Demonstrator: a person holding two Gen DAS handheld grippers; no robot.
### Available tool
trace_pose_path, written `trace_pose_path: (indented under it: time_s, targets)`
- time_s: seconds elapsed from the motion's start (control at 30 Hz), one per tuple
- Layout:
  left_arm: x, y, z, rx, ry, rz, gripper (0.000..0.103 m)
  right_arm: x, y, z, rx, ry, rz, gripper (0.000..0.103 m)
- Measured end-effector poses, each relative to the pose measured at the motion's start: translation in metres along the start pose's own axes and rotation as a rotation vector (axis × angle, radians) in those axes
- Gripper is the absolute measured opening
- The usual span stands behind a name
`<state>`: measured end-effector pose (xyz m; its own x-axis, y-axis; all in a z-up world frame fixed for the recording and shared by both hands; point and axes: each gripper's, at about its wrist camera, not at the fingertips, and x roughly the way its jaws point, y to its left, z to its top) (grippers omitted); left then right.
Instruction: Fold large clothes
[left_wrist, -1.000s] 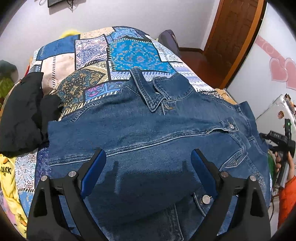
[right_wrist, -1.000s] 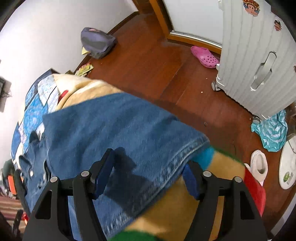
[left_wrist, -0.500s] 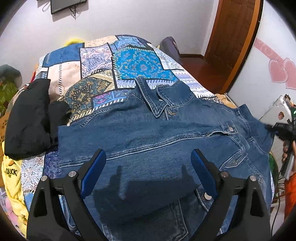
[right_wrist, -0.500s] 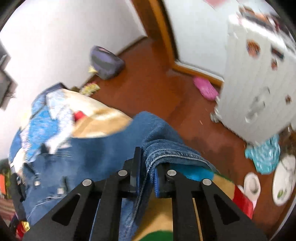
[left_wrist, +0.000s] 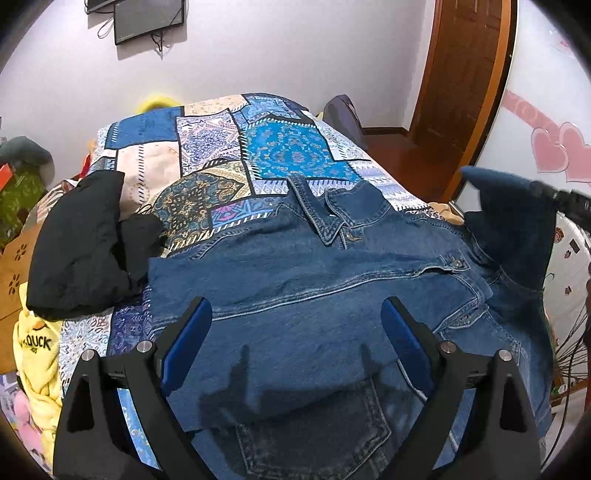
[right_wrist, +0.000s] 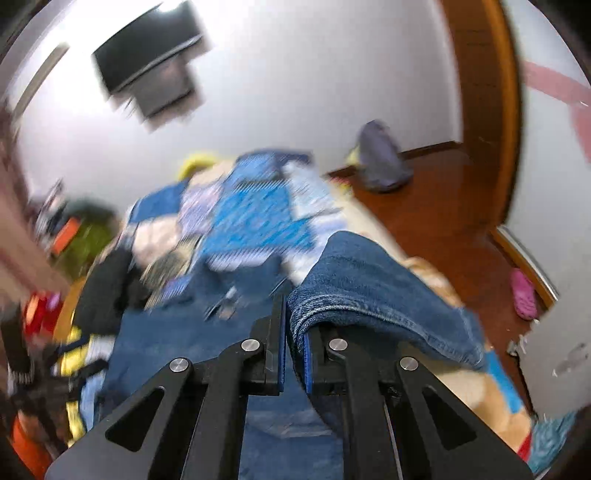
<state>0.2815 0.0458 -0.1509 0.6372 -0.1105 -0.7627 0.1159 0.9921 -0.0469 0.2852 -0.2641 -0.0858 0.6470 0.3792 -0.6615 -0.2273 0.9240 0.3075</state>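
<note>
Denim jacket (left_wrist: 314, 295) lies spread on our quilted bed (left_wrist: 221, 147), collar toward the wall. Our right gripper (right_wrist: 295, 332) has just clamped its sleeve (right_wrist: 369, 288) and lifted it off the bed's right edge, so we judge the inward fold can begin. Left gripper (left_wrist: 295, 343) hovers wide and empty above the hem. Black garment (left_wrist: 85, 243) crowds the left side; yellow cloth (left_wrist: 37, 350) sits below it.

Bed (left_wrist: 207, 155) bore patchwork quilt. Denim jacket (left_wrist: 295, 295) lay spread on it. Black garment (left_wrist: 85, 243) lay left of jacket, touching; yellow garment (left_wrist: 37, 350) below that.
</note>
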Motion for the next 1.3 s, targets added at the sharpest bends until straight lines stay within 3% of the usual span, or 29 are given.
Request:
trace_pose_path:
  time_s: [0.27,0.47,0.53,0.6,0.77,1.0,1.3]
  targets:
    - [0.002,0.011,-0.019,-0.036,0.034,-0.013,0.093,0.076,0.026,-0.059,-0.072,0.343,0.022,0.009]
    - [0.006,0.012,-0.028,-0.048,0.059,-0.018,0.093,0.074,0.033,-0.071,-0.086,0.457,0.011,0.015]
    - [0.007,0.011,-0.028,-0.048,0.059,-0.019,0.093,0.062,0.032,-0.069,-0.093,0.446,-0.001,0.021]
    - [0.008,0.008,-0.027,-0.048,0.057,-0.020,0.093,0.046,0.029,-0.066,-0.102,0.415,-0.013,0.035]
    - [0.012,0.002,-0.024,-0.050,0.062,-0.030,0.093,0.011,0.001,-0.054,-0.036,0.276,-0.065,0.051]
    - [0.021,-0.011,-0.019,-0.051,0.076,-0.038,0.093,0.016,-0.075,-0.045,0.299,0.212,-0.116,0.055]
    - [0.034,-0.011,-0.015,-0.087,0.102,-0.042,0.093,0.076,-0.133,-0.066,0.594,0.289,-0.089,0.055]
